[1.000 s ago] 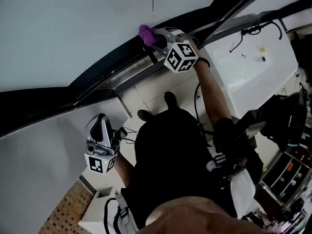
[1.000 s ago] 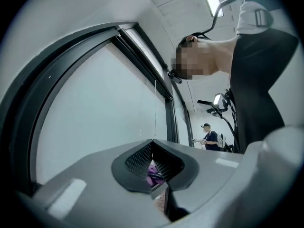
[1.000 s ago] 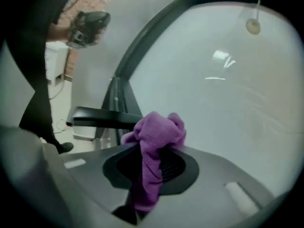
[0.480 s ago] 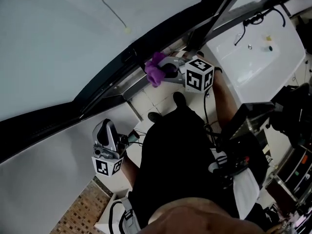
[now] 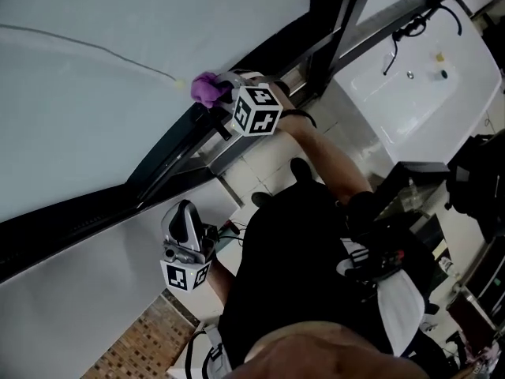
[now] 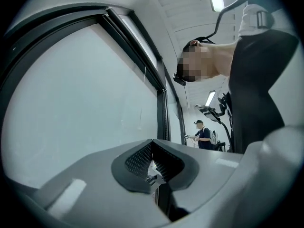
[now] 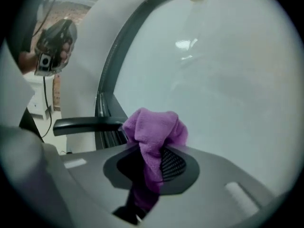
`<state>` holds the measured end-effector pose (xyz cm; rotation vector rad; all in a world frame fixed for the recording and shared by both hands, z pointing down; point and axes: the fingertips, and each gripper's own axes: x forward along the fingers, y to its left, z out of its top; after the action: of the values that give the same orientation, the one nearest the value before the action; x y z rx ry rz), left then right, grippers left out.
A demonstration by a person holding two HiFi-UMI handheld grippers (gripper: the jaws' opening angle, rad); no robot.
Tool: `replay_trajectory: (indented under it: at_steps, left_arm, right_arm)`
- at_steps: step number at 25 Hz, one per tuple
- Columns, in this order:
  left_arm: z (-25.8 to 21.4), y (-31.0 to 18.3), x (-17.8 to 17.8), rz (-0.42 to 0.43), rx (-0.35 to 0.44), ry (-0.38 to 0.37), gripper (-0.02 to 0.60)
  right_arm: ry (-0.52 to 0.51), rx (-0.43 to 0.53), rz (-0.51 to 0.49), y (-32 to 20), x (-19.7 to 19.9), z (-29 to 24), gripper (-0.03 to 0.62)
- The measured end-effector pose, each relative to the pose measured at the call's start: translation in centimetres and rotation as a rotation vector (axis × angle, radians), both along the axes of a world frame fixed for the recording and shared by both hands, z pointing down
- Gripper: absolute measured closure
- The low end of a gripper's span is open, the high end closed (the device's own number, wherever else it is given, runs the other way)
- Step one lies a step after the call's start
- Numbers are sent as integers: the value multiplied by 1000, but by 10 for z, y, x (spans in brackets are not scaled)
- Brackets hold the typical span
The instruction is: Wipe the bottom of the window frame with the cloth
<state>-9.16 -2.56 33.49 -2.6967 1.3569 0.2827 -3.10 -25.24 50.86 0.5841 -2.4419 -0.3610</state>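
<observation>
Purple cloth (image 5: 207, 90) bunched up, clamped in the right gripper (image 5: 223, 95). Its jaws are closed on the cloth's middle, with a loose wad sticking out past the tips and a tail hanging back between the pads. The wad sits at the dark window frame (image 5: 158, 168), on the bottom rail where it meets the pale glass (image 5: 118, 69), and looks to be touching. The right arm is stretched out to the frame.

Left gripper (image 5: 183, 215) is held low at the person's side, tips up, well apart from the frame. Its jaws are together with nothing between them.

Print in view: black-and-white square codes on the right cube (image 5: 256, 110) and the left cube (image 5: 186, 275).

A white sink unit (image 5: 418, 101) is to the right of the frame, with brick-pattern flooring (image 5: 134, 346) below. In the left gripper view another person (image 6: 203, 136) stands far off.
</observation>
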Motion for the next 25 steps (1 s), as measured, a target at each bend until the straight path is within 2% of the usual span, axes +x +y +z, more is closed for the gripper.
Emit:
replay_trajectory:
  at_steps: [2,3,4,6,7,8,10,11,13,15,16,18,19,21,23,25]
  left_arm:
    - [0,-3,9,-25,-5,-8,578]
    - [1,-4,11,-41,-10,-4,578]
    - [4,-3,12,-56,-16,3,578]
    - [10,4,11,-84,-25,11,578]
    - [12,9,12,-95,-26,10,578]
    - [13,15,14,-106,-25,7,578]
    - [16,23,14,-127,-28,6,578]
    - [18,26,13,-137,-34,12,578]
    - [21,28,8,-154,-46,27,578]
    - [21,25,8,-155,-41,28,578]
    - [20,23,11,-147,-31,19,578]
    - [17,17,18,-126,-10,-2,578]
    - [16,14,19,-117,-5,-5,578]
    - [17,10,16,-106,-10,5,578]
    - [16,5,11,-98,-14,22,578]
    - [15,-1,13,-83,-10,33,578]
  right_arm:
    - [98,25,82,-14,29,6,526]
    - [90,38,97,-17,32,3,525]
    - [11,15,63,-12,23,-3,523]
    - [-180,-93,-36,5,-6,-11,525]
    - [-186,-111,-26,5,-7,-9,523]
    - [-122,-86,36,-4,5,-4,523]
    - [76,51,190,-26,41,1,523]
    - [120,105,194,-27,46,0,523]
    - [78,122,44,-10,18,-5,523]
    - [52,85,-79,-2,-8,-1,526]
    - [79,65,-96,-4,-9,5,526]
    - [201,56,-77,-18,10,18,525]
    - [264,84,-63,-24,23,20,524]
    - [335,223,-77,-23,27,12,523]
    - [324,346,-176,-9,-2,3,523]
    - [307,348,-271,0,-31,5,531]
